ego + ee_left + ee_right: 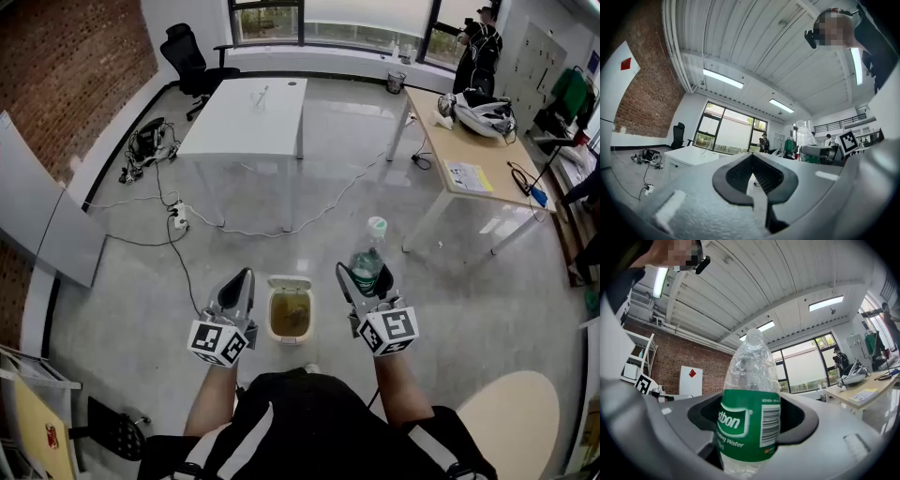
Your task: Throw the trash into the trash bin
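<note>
1. Nearest the person's body, the left gripper (246, 277) is empty. Its jaws are closed tip to tip with nothing between them, and it sits just left of the trash bin (270, 317).
2. Level with it on the other side, the right gripper (364, 274) is clamped round the green-labelled middle of a clear plastic bottle (750, 404). The bottle stands upright, cap end away from the person.
3. Between the two grippers, the trash bin stands on open floor with its lid up and a yellowish liner showing. The bottle is held in the air just right of the bin's right rim, not yet over the opening.
4. Judged from this, the step in hand is the carry to the bin. The next move calls for taking the bottle left until it is over the opening, then parting the jaws. Released where it is now, it would likely land on the floor beside the bin.
5. Farther off, a white table (246, 117) stands at mid-floor with cables (178, 220) trailing near it.
</note>
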{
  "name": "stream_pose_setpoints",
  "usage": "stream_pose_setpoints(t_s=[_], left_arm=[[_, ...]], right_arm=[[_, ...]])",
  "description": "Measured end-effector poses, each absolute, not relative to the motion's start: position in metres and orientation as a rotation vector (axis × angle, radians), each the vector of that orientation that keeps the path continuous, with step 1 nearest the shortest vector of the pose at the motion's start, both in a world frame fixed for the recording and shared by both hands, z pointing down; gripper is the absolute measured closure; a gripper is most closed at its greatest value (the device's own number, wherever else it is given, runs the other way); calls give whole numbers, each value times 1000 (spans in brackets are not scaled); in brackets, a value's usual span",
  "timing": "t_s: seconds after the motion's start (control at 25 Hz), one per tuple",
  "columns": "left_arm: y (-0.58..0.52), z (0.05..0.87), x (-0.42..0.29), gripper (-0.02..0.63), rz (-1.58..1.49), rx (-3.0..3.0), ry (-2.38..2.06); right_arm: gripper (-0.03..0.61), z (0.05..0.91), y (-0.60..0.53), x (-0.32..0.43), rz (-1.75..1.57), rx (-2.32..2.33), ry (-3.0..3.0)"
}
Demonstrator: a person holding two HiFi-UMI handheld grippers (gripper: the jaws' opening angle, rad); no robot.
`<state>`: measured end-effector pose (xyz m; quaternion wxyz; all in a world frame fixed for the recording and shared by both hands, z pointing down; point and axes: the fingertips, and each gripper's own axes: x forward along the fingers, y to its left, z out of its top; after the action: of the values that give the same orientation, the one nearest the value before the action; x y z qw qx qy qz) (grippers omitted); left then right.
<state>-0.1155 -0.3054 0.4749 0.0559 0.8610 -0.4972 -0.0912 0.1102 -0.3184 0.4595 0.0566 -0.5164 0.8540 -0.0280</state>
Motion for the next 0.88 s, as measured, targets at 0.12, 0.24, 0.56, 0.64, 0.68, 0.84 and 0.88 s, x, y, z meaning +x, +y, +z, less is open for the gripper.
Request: stream_pose_setpoints(t_s=[0.12, 0.24, 0.56, 0.64, 0.68, 0.84, 0.88], left_arm=[[-310, 490, -109, 612, -281, 2572, -1527], [-314, 509, -112, 612, -242, 2532, -1521], [-328, 563, -131, 611, -101, 2430, -1520], [-329, 583, -136, 611, -69, 2386, -1514], [-326, 594, -138, 611, -51, 2362, -1508], [-313, 628, -143, 611, 14, 2275, -1474], [-315, 637, -145, 611, 23, 2263, -1470]], right_arm=[[250, 477, -326, 105, -116, -1518, 2650], [250, 503, -334, 90, -176, -1499, 2710], [250, 585, -349, 39, -449, -1437, 2867], [250, 608, -345, 27, -524, -1419, 2913], [250, 621, -341, 21, -567, -1411, 2937], [250, 666, -320, 4, -726, -1384, 3019], [250, 678, -320, 2, -738, -1379, 3043]])
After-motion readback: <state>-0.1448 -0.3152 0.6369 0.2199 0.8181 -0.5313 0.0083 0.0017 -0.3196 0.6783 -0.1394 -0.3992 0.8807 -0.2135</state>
